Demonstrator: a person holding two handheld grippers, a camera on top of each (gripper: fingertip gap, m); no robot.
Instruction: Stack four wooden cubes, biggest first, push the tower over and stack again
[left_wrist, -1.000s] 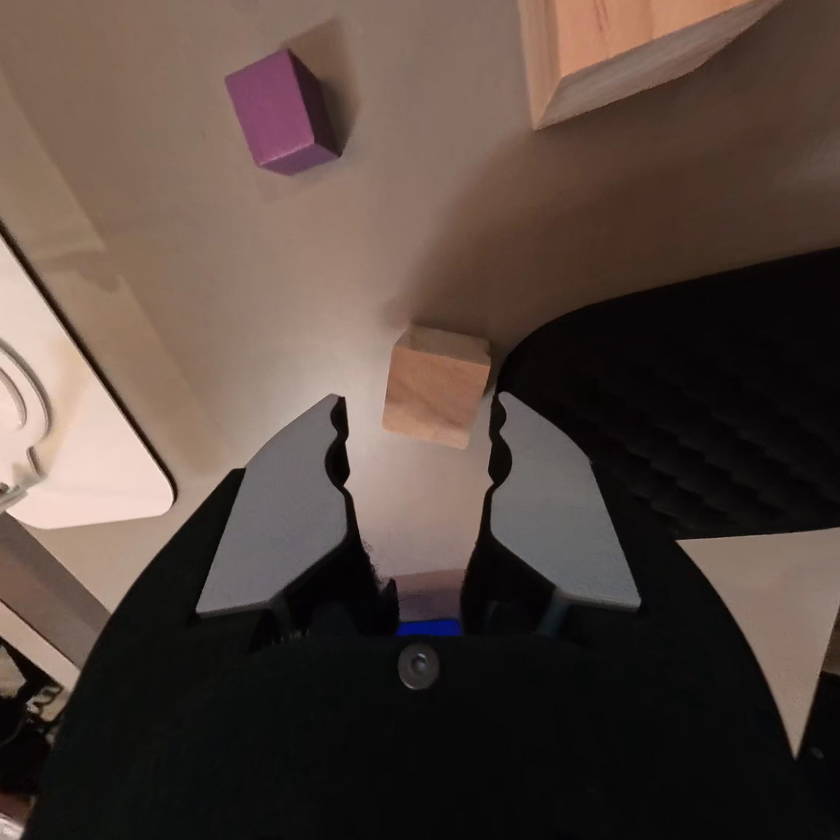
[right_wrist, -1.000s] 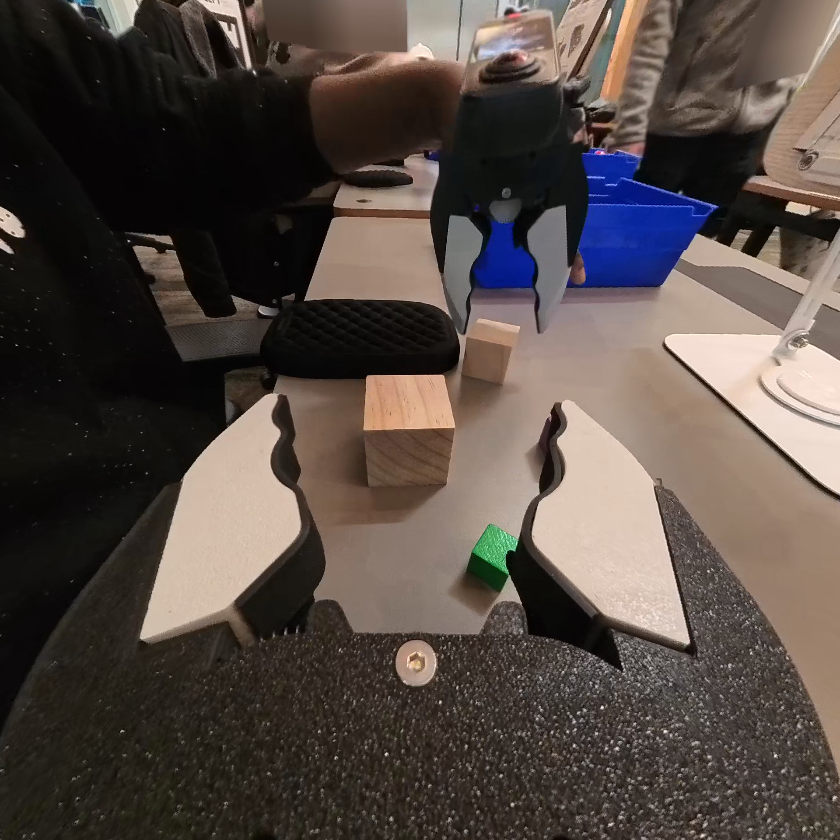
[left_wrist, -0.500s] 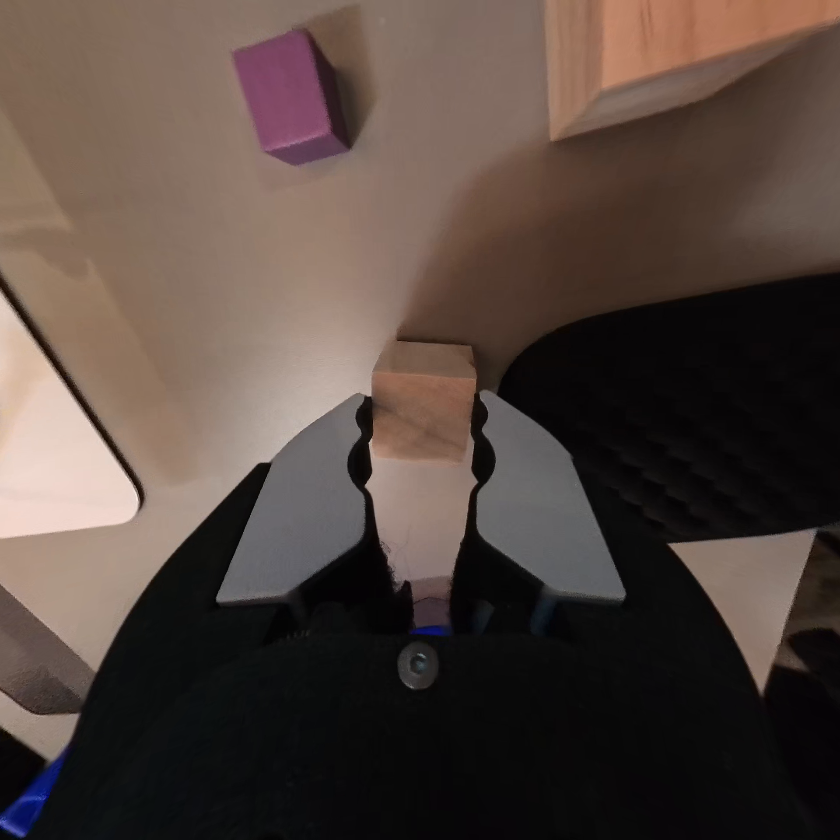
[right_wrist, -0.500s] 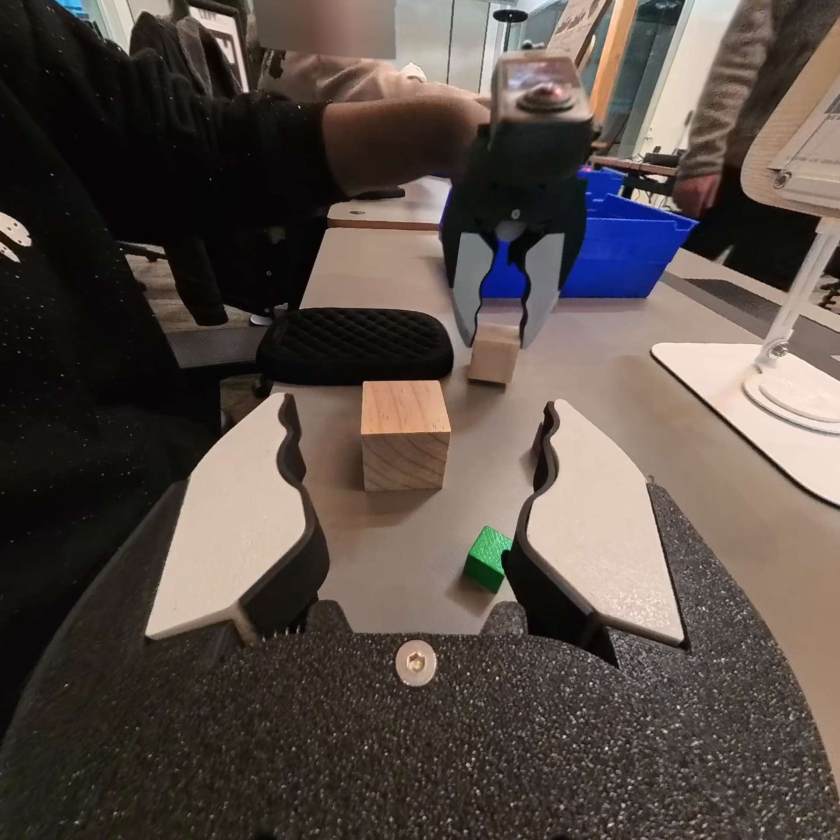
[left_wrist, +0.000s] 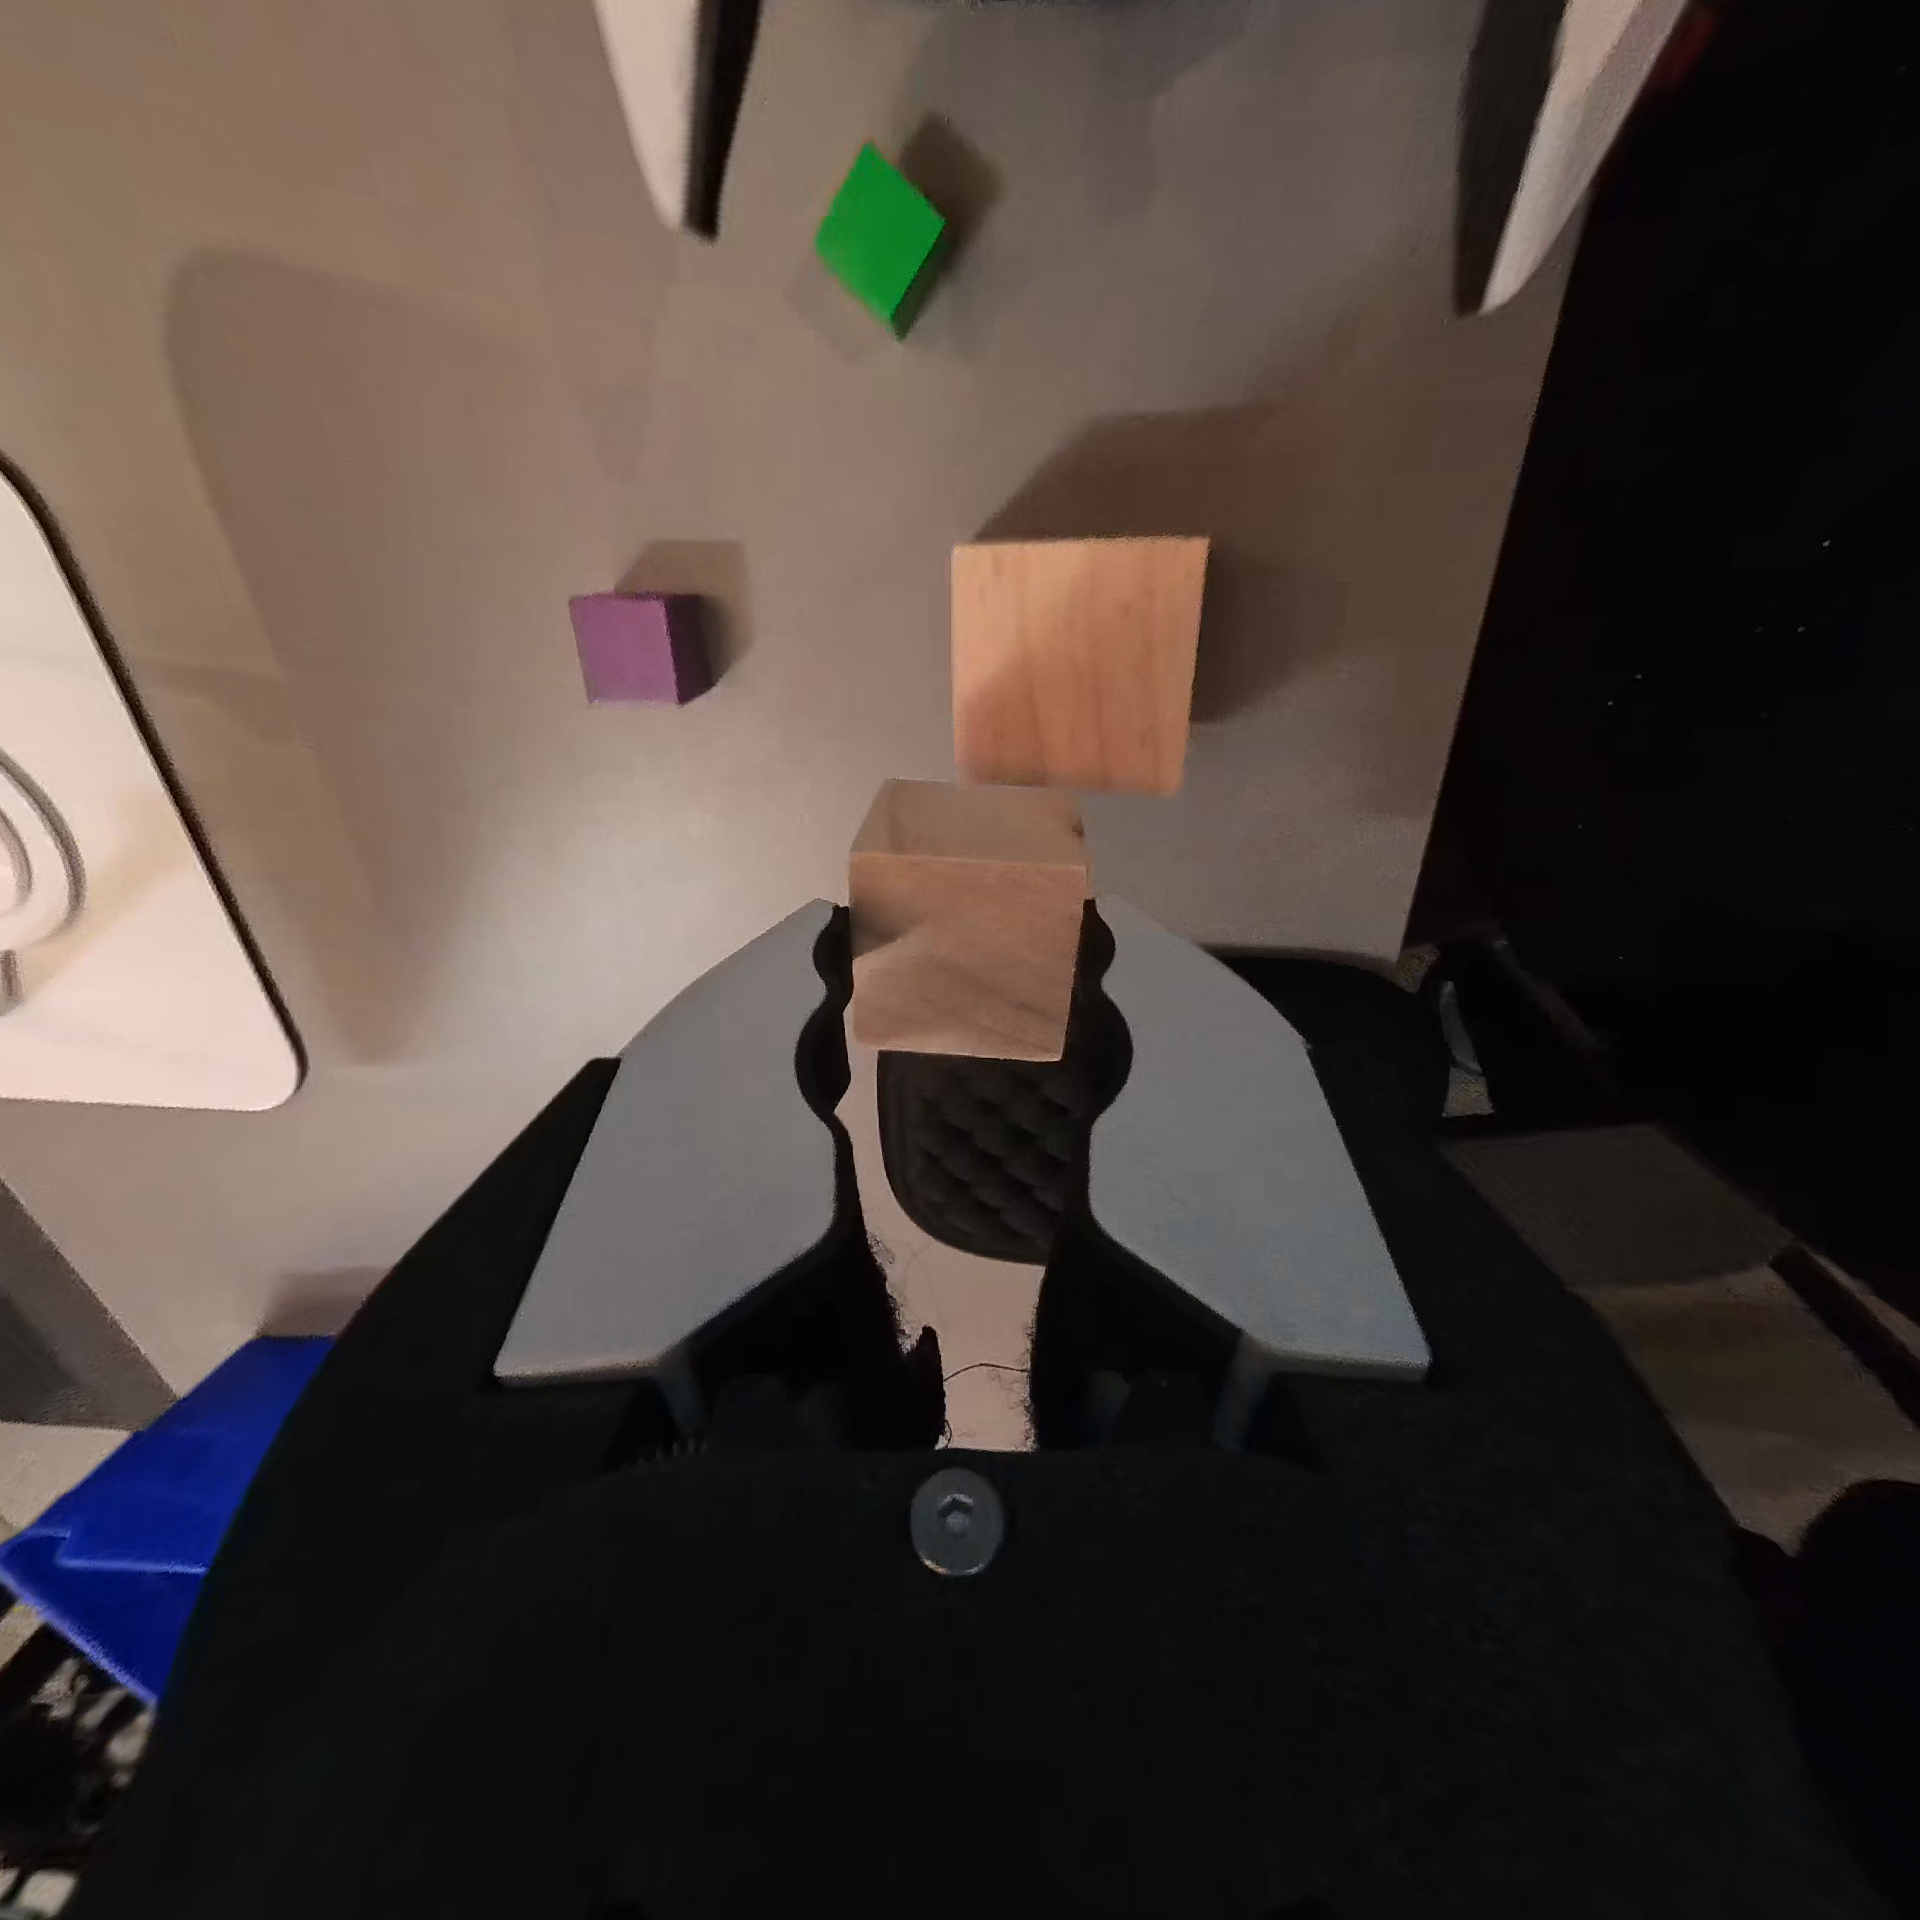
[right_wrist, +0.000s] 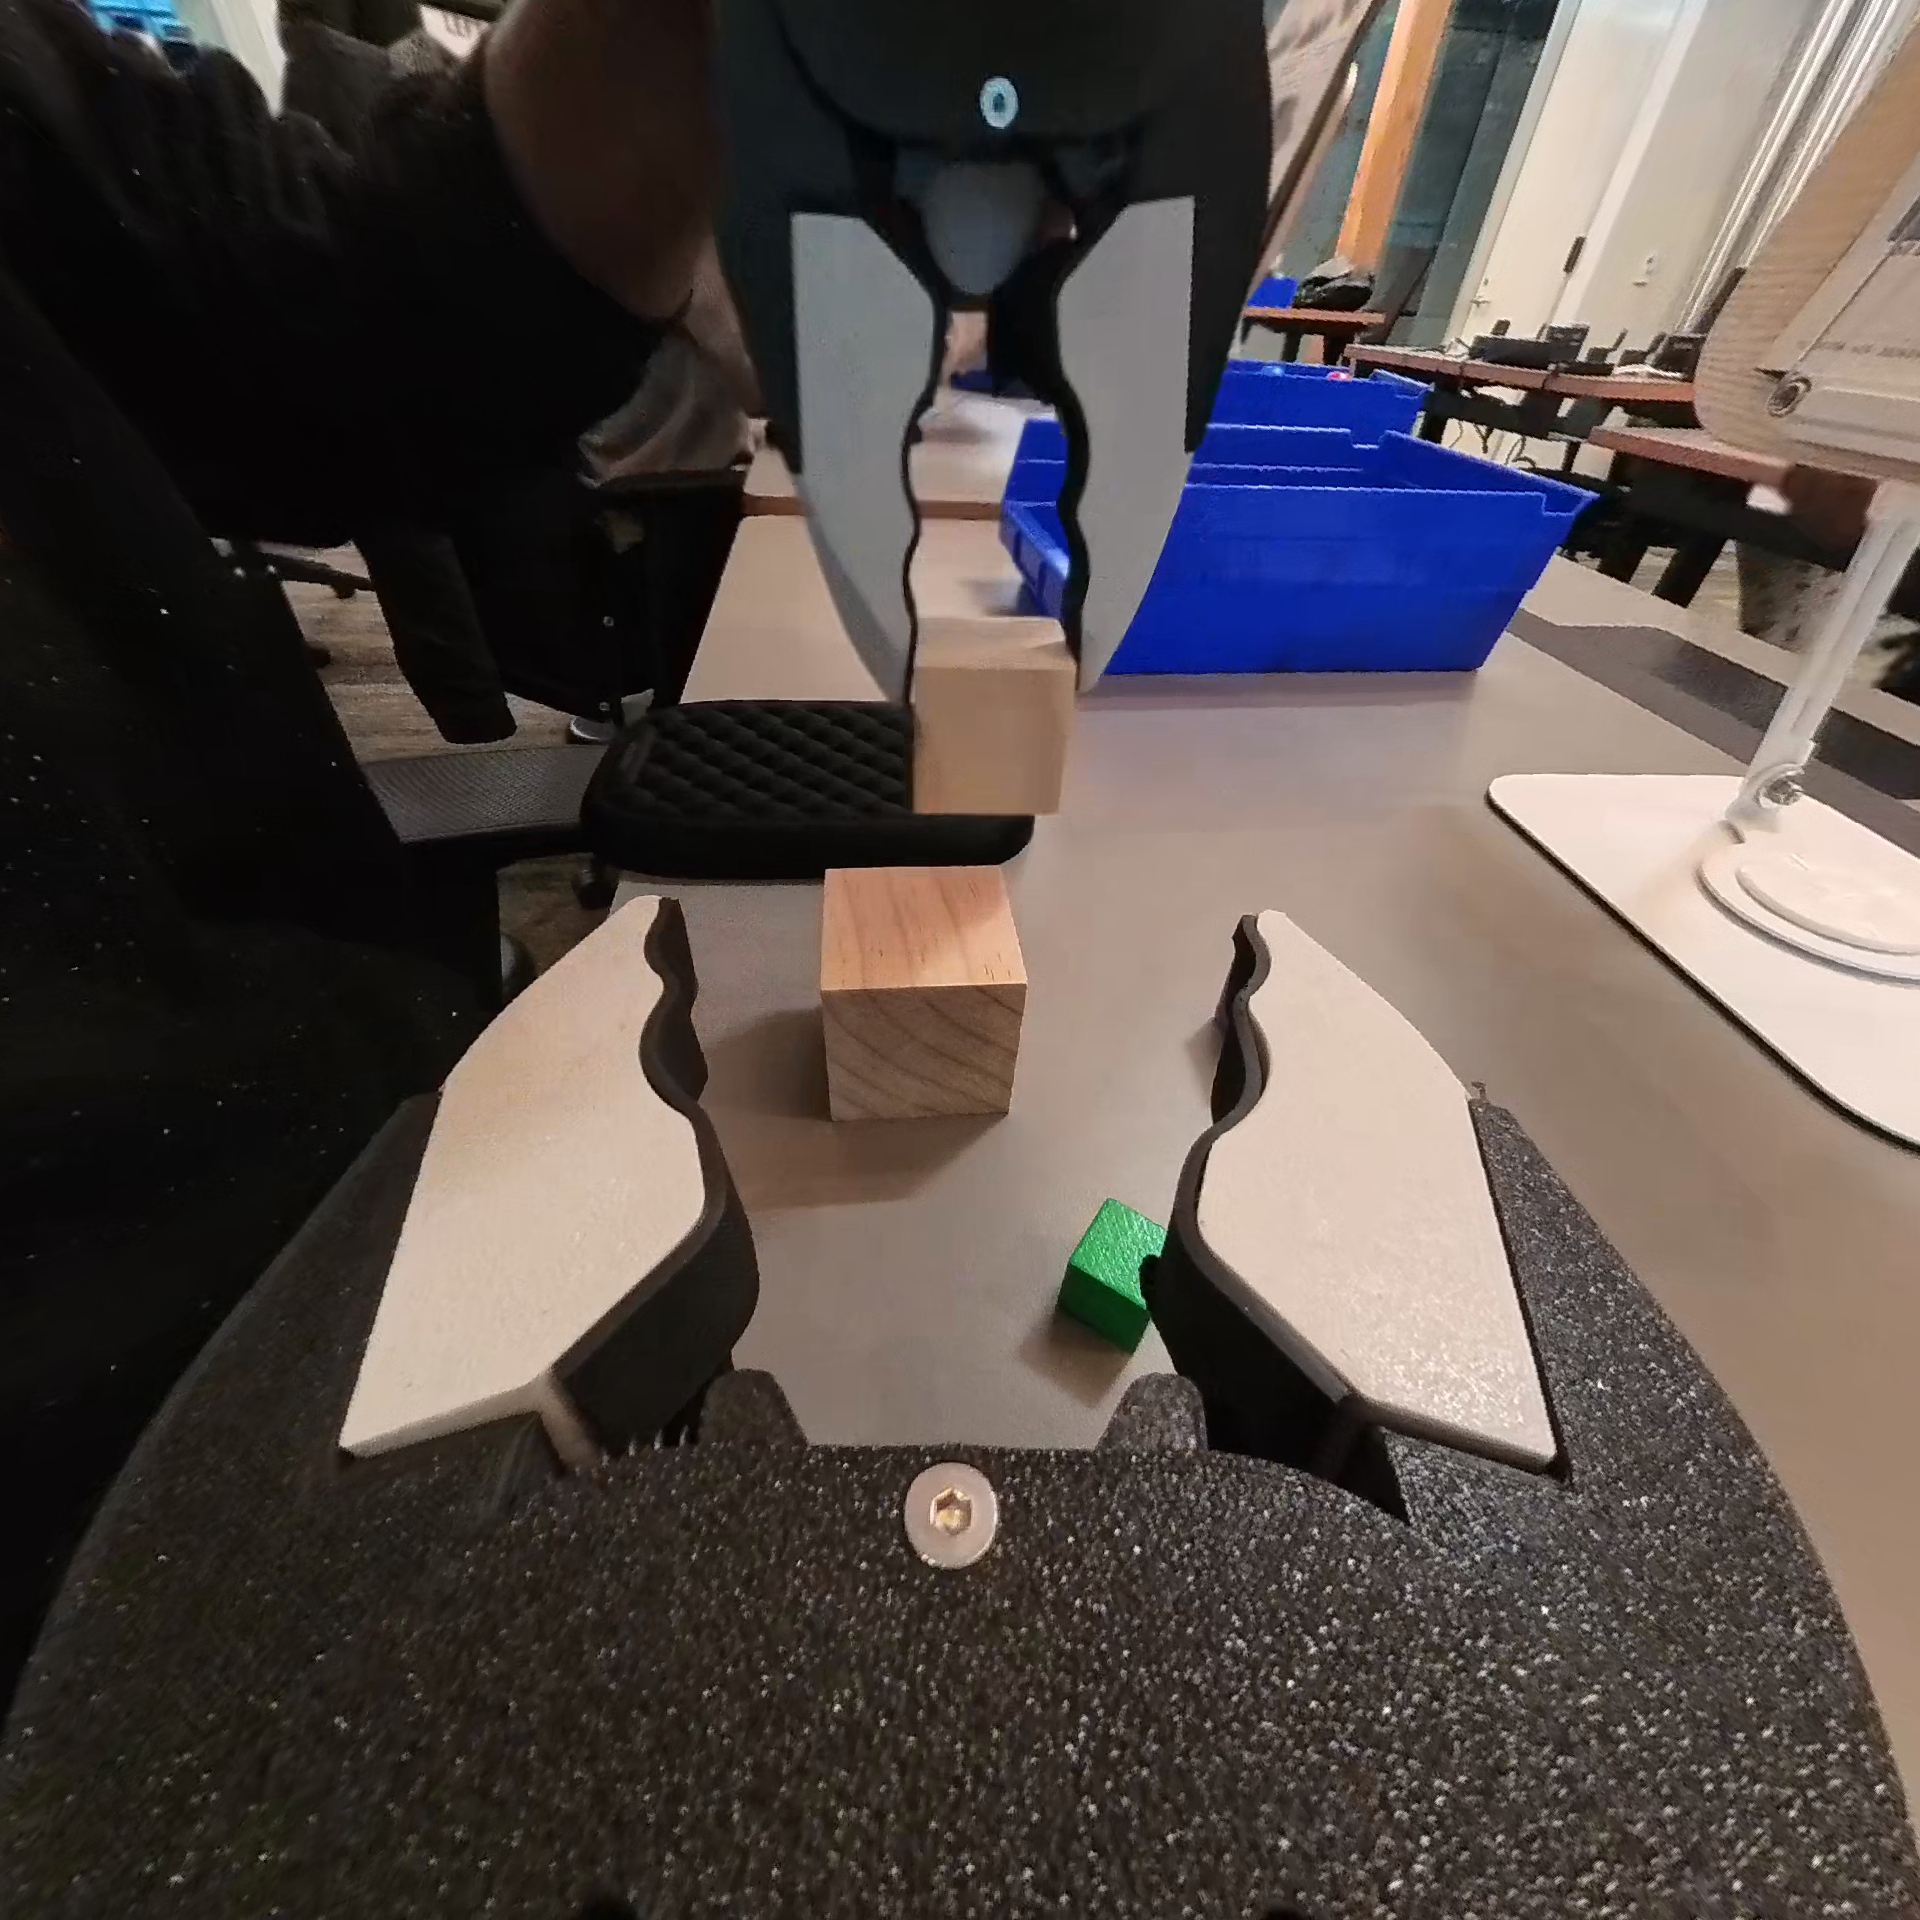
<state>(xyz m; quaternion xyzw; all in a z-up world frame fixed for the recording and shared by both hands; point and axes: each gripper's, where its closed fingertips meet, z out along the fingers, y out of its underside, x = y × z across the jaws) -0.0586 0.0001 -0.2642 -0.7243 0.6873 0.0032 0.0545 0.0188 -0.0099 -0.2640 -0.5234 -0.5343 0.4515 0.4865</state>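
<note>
Left tongs (left_wrist: 966, 925) point down, clamping small wooden cube (left_wrist: 961, 935) aloft (right tongs (right_wrist: 956, 997) gape, unladen)

Purple cube (right_wrist: 1224, 997) mostly hidden behind right tongs (right_wrist: 961, 997); green cube (right_wrist: 1110, 1286) partly

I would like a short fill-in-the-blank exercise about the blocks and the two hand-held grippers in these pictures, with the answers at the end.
1. The left hand-held gripper grips a small ____ block above the table.
2. The right hand-held gripper has its jaws ____.
3. Beside the right finger lies a small ____ block.
4. The bins behind are ____.

Answers: wooden; open; green; blue
</note>
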